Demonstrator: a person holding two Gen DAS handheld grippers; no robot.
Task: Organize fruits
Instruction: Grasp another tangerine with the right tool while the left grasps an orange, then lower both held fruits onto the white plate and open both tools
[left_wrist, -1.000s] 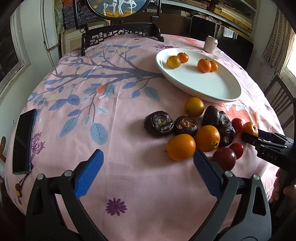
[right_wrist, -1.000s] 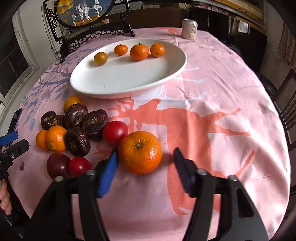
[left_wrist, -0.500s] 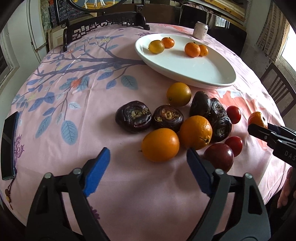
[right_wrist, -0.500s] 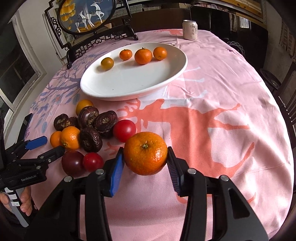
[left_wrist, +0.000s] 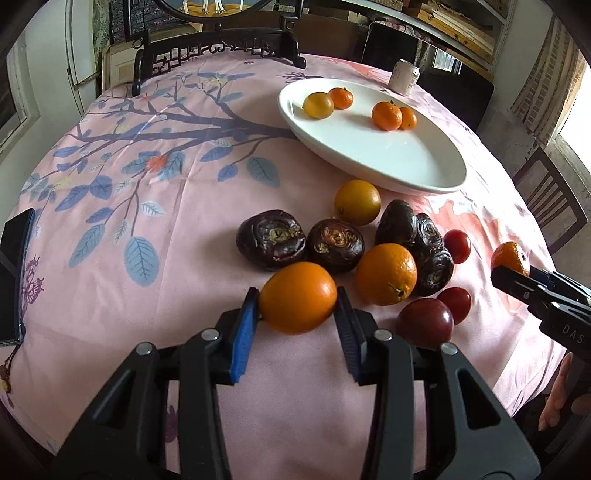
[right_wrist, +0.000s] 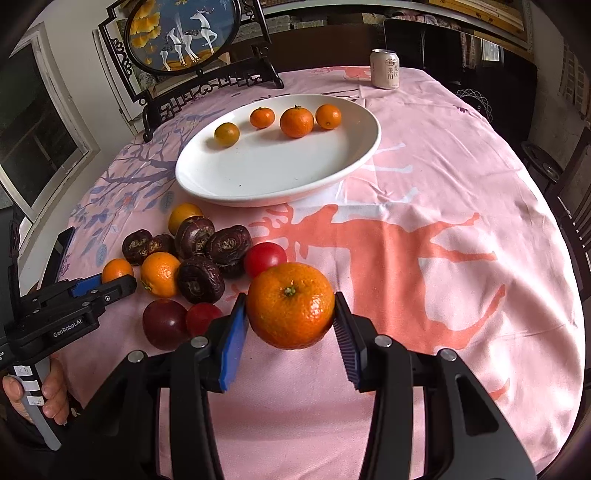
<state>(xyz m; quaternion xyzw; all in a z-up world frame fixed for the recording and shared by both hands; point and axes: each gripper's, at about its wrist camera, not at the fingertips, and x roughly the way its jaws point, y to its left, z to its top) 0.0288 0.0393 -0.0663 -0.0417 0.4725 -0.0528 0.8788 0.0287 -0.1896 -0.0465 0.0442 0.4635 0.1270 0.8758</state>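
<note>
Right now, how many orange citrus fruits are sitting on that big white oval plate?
4, all along the far side of the white oval plate: a yellowish one at the left, a small orange one, a larger one, and another small one touching it. None seem hidden.

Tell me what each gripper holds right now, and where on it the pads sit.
The left gripper, jaws closing, has its pads on the two opposite sides of a smooth orange. The right gripper clamps a stemmed tangerine by its sides, stem up.

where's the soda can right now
The soda can stands upright at the far edge of the table, just beyond the white plate; in the right wrist view it is top centre-right, to the right of the framed deer screen.
</note>
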